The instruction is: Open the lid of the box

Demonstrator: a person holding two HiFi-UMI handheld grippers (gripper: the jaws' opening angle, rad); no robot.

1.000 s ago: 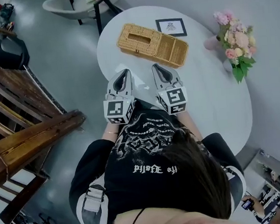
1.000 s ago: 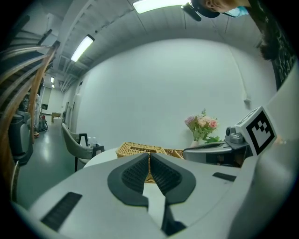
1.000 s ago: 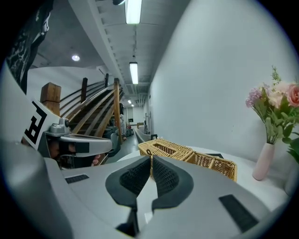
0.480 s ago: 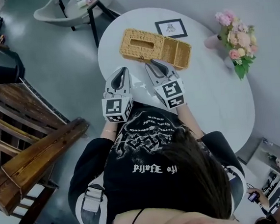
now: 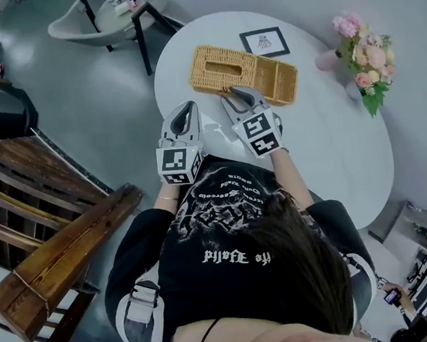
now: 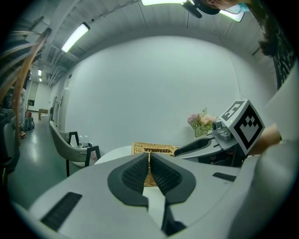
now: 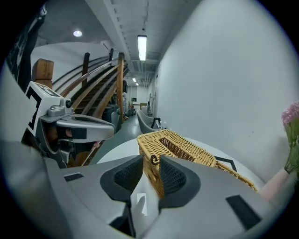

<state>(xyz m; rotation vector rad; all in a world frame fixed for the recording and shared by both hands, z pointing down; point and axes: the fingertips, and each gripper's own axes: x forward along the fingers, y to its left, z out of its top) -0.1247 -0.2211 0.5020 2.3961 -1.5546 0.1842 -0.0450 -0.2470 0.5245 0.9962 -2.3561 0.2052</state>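
1. Head view: The wicker box (image 5: 241, 72) lay on the white table (image 5: 323, 141), its long axis running across you from left to right. Your right gripper (image 5: 236, 94) had its tips at the box's near long side, toward the left half. Your left gripper (image 5: 187, 110) hung short of the box and off to its left, plainly the farther of the two.
2. Left gripper view: The jaws stood together with nothing between them. The box lay ahead, apart from the tips.
3. Right gripper view: The jaws were opening, with the pads clear of the wicker. The box's near corner edge, carrying a small dark loop (image 7: 153, 159), sat directly ahead in line with the gap. I could not tell whether the tips touched it. In my judgement the lift falls to the right gripper, closing on that loop or the lid's rim.
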